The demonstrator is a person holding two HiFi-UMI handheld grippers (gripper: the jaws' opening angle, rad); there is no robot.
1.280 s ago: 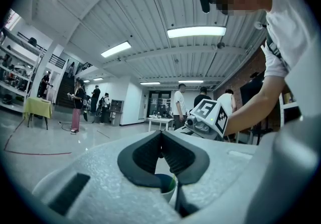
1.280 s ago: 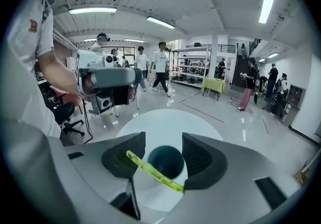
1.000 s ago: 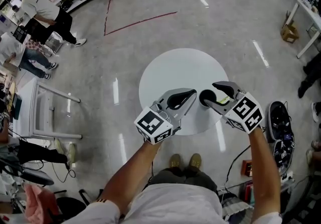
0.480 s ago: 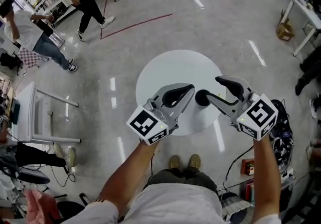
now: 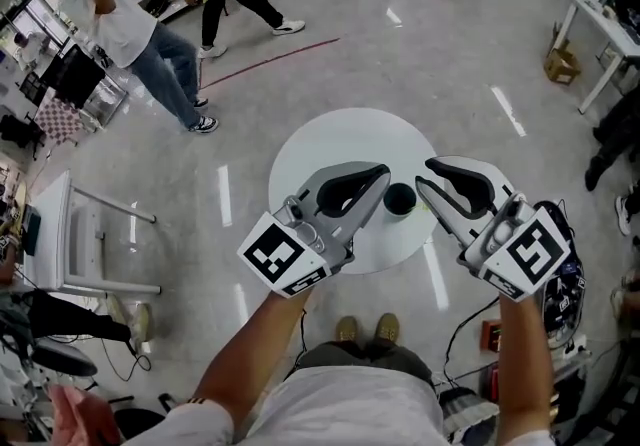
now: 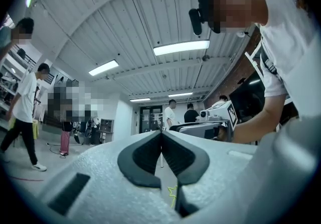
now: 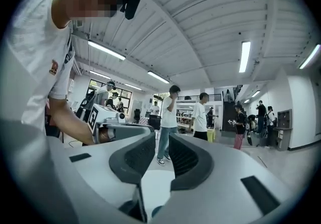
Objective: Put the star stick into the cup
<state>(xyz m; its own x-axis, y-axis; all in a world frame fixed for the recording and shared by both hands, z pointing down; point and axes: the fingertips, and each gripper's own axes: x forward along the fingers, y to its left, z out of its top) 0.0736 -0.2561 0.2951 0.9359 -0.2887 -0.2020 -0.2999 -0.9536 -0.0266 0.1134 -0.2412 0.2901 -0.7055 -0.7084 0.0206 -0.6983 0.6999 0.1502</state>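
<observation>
While the dark cup (image 5: pixel 400 199) stands on the round white surface (image 5: pixel 330 149) between the two grippers, the left gripper (image 5: pixel 383 177) has its jaws met at the tips with nothing pinched. The right gripper (image 5: pixel 424 174), whose jaws have just been closing, shows a narrow, empty gap. The star stick (image 6: pixel 172 193) appears as a yellow-green star outline low behind the left gripper's jaws; whether it sits in the cup I cannot tell.
</observation>
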